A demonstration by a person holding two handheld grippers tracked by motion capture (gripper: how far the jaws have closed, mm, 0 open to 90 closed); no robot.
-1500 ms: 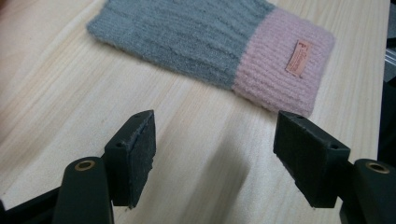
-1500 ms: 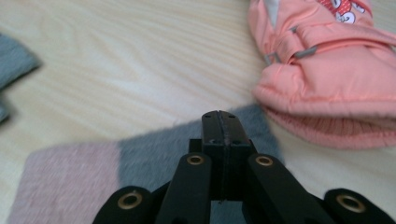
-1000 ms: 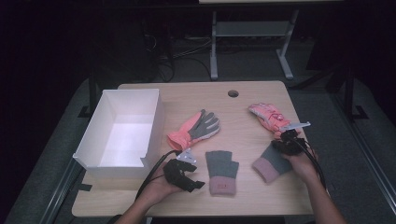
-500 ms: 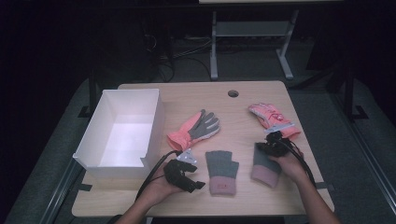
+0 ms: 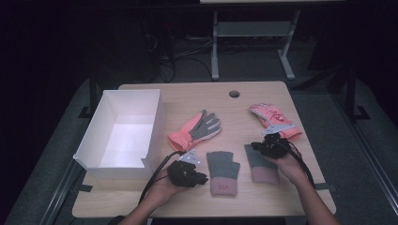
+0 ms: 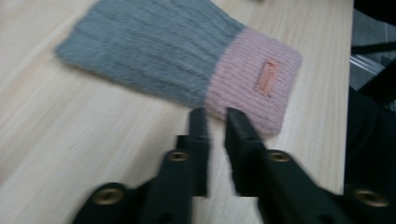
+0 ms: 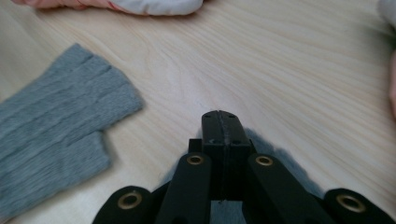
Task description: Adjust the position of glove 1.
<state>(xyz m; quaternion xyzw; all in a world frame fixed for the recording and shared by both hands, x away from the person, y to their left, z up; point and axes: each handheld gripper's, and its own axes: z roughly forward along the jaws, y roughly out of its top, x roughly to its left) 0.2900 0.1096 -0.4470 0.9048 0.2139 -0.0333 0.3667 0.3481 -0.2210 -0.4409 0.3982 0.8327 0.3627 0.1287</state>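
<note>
Two grey fingerless mittens with pink cuffs lie near the table's front edge. My left gripper (image 5: 195,177) rests beside the left mitten (image 5: 223,171). In the left gripper view its jaws (image 6: 217,114) stand a narrow gap apart with nothing between them, tips just short of that mitten's (image 6: 154,56) pink cuff. My right gripper (image 5: 263,146) sits at the finger end of the right mitten (image 5: 262,169). Its jaws (image 7: 220,116) are pressed shut, with grey knit (image 7: 285,163) showing beneath and around them. The left mitten (image 7: 51,135) lies ahead of them.
A white open box (image 5: 155,122) stands at the table's left. A pink and grey glove (image 5: 195,129) lies mid-table, and a pink glove (image 5: 274,119) lies right behind my right gripper. A cable hole (image 5: 234,93) is near the far edge.
My right gripper has moved left from beside the pink glove onto the right mitten's finger end, and that mitten has shifted slightly left. The left gripper has stayed put.
</note>
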